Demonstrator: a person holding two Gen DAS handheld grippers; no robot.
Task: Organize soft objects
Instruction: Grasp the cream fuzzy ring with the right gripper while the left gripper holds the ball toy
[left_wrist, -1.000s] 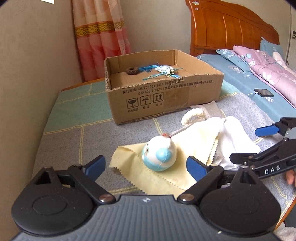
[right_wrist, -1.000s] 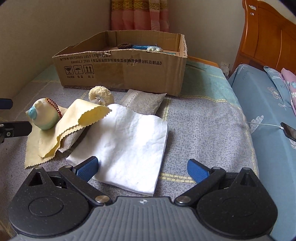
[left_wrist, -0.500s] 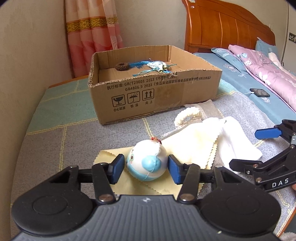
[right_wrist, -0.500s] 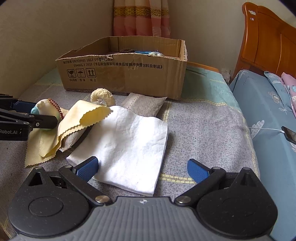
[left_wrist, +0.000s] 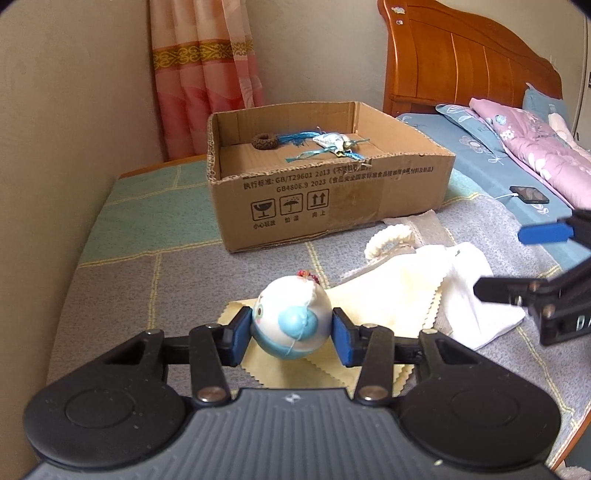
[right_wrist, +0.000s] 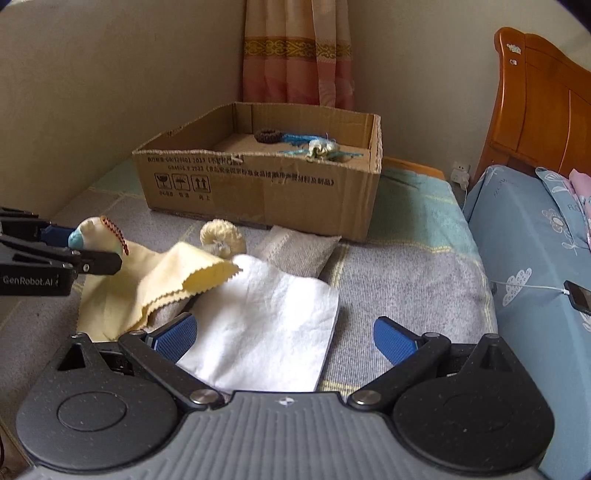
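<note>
Your working surface is a blanket-covered bench (left_wrist: 122, 280) hemmed in by the wall on your left and the blue bed (right_wrist: 535, 258) on your right. The cardboard box (left_wrist: 332, 199) sits toward the back, its top open, with bare blanket between it and the cloths and a clear strip along the left side.

The soft ball (left_wrist: 291, 321) is round, white on top with a pale blue patch and blue underside, and a string of red beads at its crown. It rests on the yellow cloth (left_wrist: 369, 299), which overlaps the white cloth (right_wrist: 266, 325). A cream knitted ring (right_wrist: 221, 236) and a grey pouch (right_wrist: 299, 247) lie just beyond, near the box front.

Your left gripper (left_wrist: 291, 334) now clamps the ball, both blue pads pressed against its sides; a second ago those jaws stood wide with the ball sitting loose between them. Your right gripper (right_wrist: 284, 336) hangs spread wide over the white cloth, holding nothing, much as before.
</note>
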